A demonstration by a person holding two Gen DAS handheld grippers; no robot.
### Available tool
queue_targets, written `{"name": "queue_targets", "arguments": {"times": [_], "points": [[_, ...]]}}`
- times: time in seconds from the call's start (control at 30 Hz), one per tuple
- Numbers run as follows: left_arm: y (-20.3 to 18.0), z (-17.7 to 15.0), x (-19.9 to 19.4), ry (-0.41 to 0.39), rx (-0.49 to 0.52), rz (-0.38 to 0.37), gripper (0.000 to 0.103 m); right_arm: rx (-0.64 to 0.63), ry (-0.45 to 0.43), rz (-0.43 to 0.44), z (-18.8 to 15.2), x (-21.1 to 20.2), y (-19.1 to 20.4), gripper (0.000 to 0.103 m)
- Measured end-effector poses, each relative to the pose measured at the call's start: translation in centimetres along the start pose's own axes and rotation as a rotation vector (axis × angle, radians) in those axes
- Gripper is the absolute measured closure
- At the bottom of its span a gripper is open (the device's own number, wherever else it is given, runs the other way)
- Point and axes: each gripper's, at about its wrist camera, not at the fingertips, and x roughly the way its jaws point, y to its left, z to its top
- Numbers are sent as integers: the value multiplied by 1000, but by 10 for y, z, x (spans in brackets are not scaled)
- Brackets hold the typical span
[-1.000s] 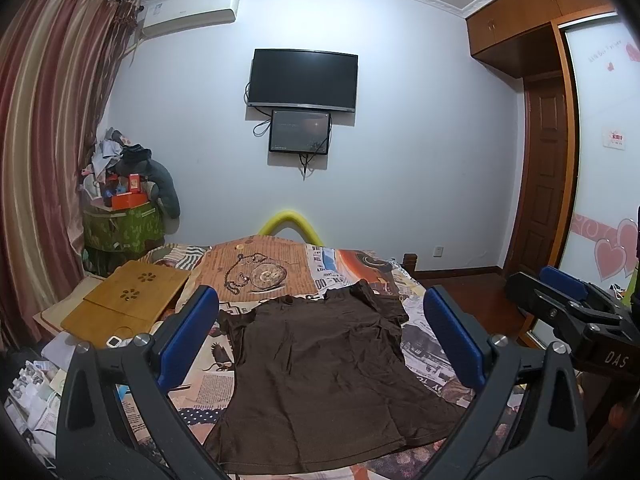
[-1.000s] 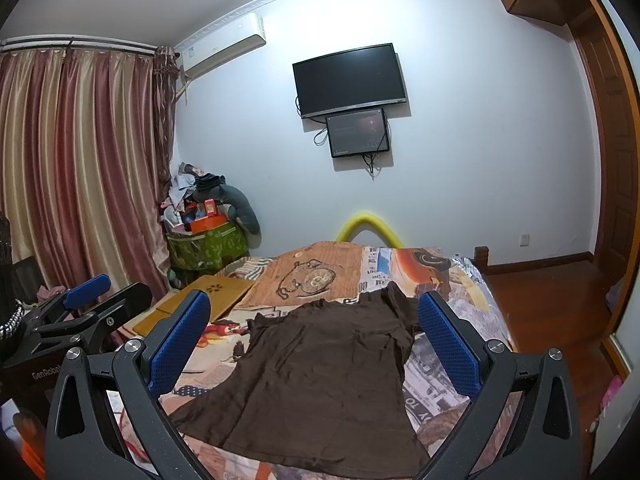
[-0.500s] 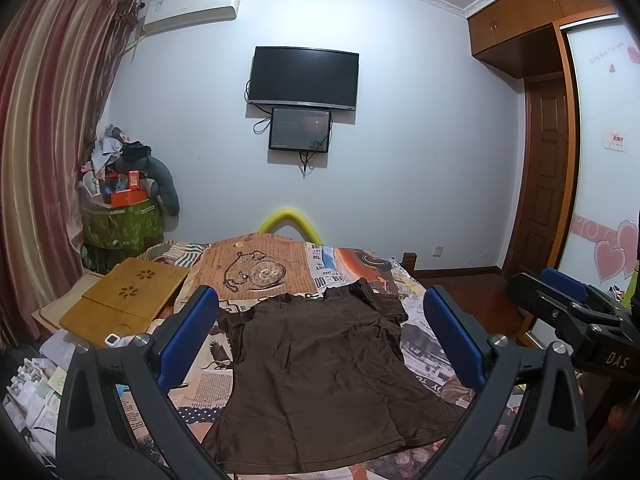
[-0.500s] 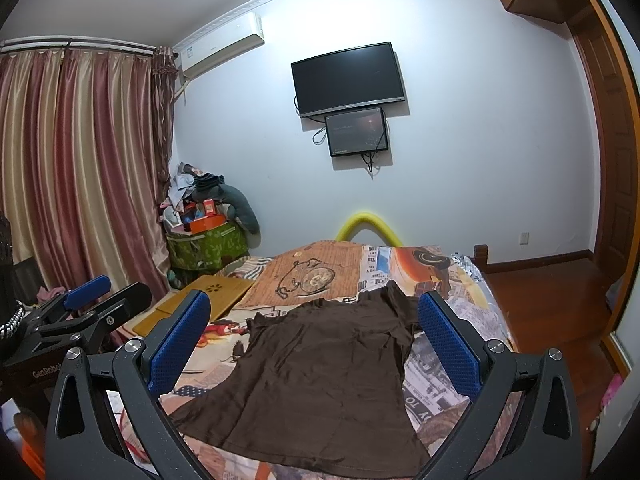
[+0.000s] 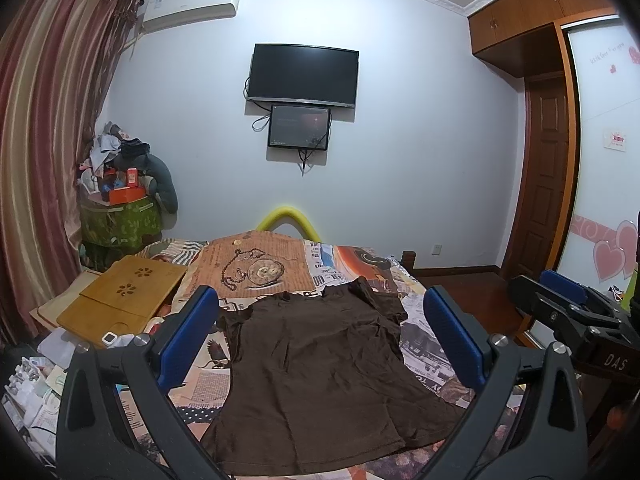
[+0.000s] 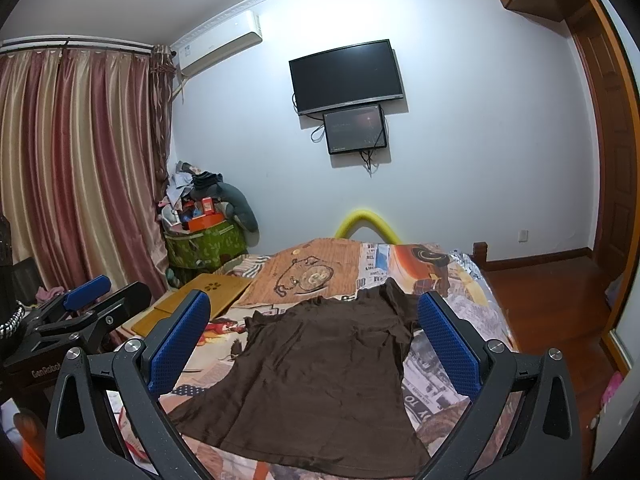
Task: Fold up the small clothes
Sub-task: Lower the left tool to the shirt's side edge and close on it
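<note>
A dark brown T-shirt [image 5: 320,376] lies spread flat on the bed, hem toward me and collar toward the far wall; the right wrist view shows the same T-shirt [image 6: 320,376]. My left gripper [image 5: 320,320] hovers above its near half, open, with nothing between the blue pads. My right gripper [image 6: 314,320] is likewise open over the shirt and holds nothing. The right gripper also shows at the right edge of the left wrist view, and the left gripper at the left edge of the right wrist view.
The bed [image 5: 256,264] has a patterned printed cover. A wooden lap tray [image 5: 124,296] lies at its left, with papers and small items near it. A green bin [image 5: 120,224] piled with clutter stands by the curtains. Wooden floor [image 6: 552,300] lies to the right.
Both views have shifted very slightly; the shirt lies as before and both grippers stay open.
</note>
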Motion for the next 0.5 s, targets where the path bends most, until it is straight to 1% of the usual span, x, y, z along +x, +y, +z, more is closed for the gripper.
{"name": "queue_targets", "arguments": {"times": [0.13,0.23,0.37,0.5], "points": [[5,-1,12,12,5,21,0,6,24,-10,-4,10,-5,0],[11,-2,32,33,15,55,0,18,55,-19,-9,25,-14,0],[28,-5,74,111,-4,63,0,22,109,-65,-17,53,-32,0],[45,-10,120,178,2,122,0,-4,164,-104,-21,85,-52,0]]}}
